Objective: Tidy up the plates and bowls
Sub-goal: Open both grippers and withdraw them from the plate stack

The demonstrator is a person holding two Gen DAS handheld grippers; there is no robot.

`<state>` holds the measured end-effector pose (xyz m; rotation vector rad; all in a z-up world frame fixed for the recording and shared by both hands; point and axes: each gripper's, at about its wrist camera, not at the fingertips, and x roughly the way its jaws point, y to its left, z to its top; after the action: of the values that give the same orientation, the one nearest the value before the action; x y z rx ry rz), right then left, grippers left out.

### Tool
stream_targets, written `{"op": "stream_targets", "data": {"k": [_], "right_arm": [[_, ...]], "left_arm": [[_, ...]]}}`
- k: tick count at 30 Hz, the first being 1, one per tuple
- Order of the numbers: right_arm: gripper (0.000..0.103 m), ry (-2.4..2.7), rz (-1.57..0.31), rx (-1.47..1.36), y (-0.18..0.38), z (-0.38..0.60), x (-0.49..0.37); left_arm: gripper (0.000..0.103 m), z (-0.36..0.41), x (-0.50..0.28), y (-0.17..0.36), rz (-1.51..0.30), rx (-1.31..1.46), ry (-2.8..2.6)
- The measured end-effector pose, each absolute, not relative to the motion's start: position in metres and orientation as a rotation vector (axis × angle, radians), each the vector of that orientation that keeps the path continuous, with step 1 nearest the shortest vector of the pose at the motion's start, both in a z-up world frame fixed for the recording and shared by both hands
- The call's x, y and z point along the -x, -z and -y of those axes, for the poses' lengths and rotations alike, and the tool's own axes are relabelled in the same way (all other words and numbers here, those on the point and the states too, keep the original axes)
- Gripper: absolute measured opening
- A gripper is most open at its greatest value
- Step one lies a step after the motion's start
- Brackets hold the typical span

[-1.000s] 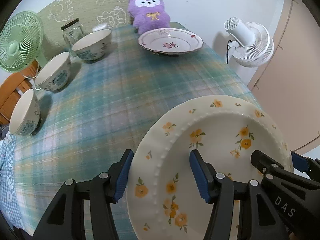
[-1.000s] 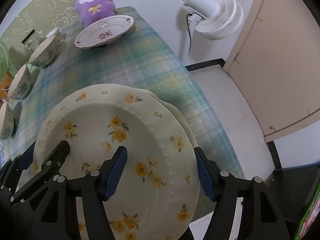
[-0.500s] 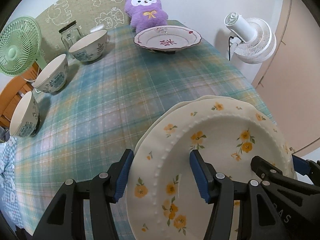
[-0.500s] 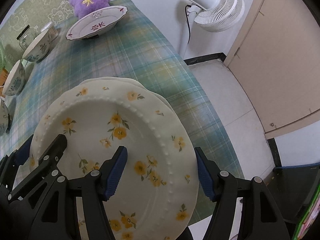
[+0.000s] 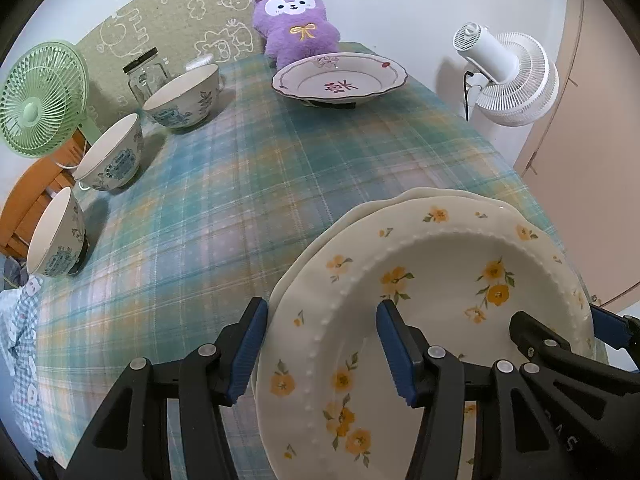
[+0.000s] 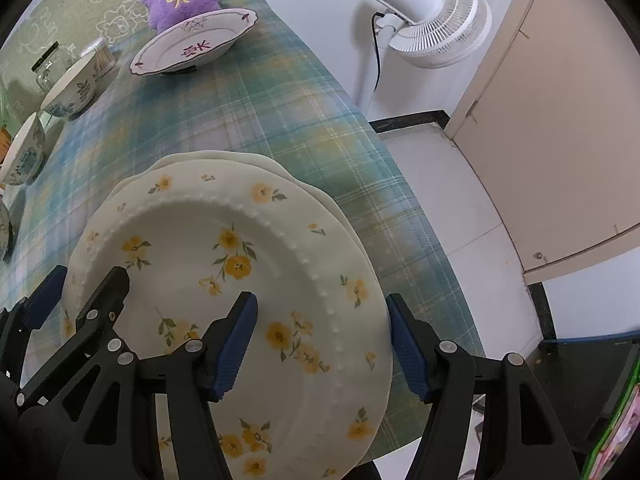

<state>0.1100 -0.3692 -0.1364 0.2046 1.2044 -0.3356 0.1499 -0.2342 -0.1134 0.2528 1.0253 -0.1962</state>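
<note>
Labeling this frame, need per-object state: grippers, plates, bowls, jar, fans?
left gripper: open, straddling plate's left rim
right gripper: open, straddling right rim
yellow-flower plate: stacked on second plate
red-pattern plate: alone, upright
three bowls: upright, unstacked
glass jar: lidded
green fan, white fan: running or not, cannot tell

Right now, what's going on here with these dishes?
A person is sorting dishes on a plaid-covered table. Both tongs, the left and the right, straddle opposite rims of a yellow-flowered plate sitting over a plain cream plate near the table's front edge. Whether they are squeezing it is unclear. Three blue-patterned bowls line the left side, and a red-patterned plate sits by the purple plush toy.
</note>
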Motion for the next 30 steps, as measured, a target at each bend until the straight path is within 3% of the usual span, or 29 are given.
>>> {"op": "stream_targets", "data": {"k": [7, 11, 14, 30], "right_arm": [[0.070, 0.321, -1.209, -0.203, 0.136, 0.371, -0.111], [0.070, 0.276, -1.197, -0.217, 0.131, 0.377, -0.109], [0.070, 0.243, -1.163, -0.190, 0.117, 0.378, -0.112], [0.070, 0.024, -0.991, -0.146, 0.028, 0.358, -0.135]], "left_arm": [[0.061, 0.229, -0.153, 0.113, -1.041, -0.210, 0.204], [0.076, 0.222, -0.152, 0.107, -1.053, -0.181, 0.190], [0.080, 0.215, -0.151, 0.099, -1.056, -0.147, 0.165], [0.083, 0.190, -0.163, 0.009, -0.918, -0.014, 0.076]]}}
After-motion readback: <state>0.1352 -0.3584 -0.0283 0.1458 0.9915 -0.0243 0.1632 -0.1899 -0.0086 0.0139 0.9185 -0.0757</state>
